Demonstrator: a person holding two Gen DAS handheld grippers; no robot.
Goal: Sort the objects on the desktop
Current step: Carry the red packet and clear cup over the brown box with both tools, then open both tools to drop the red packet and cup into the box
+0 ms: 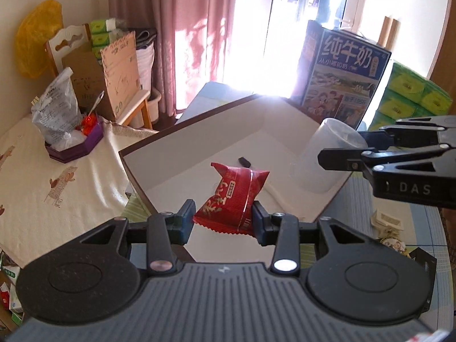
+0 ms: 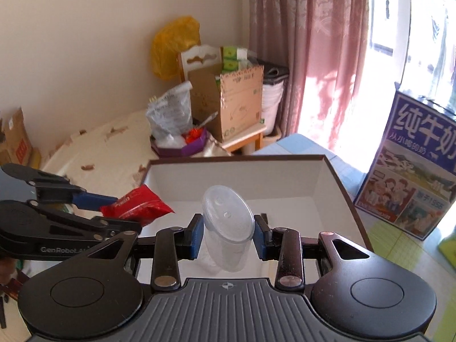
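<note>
- Left gripper fingers clench a red snack packet.
- Right gripper fingers clench a clear lidded cup.
- A white open box lies beyond both fingers.

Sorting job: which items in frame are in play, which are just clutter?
In play:
- red snack packet, gripped in left tool
- clear lidded cup, gripped in right tool
- open white-lined box, small black item inside

Clutter:
- blue milk carton
- purple tray
- cardboard box
- green tissue packs
</note>
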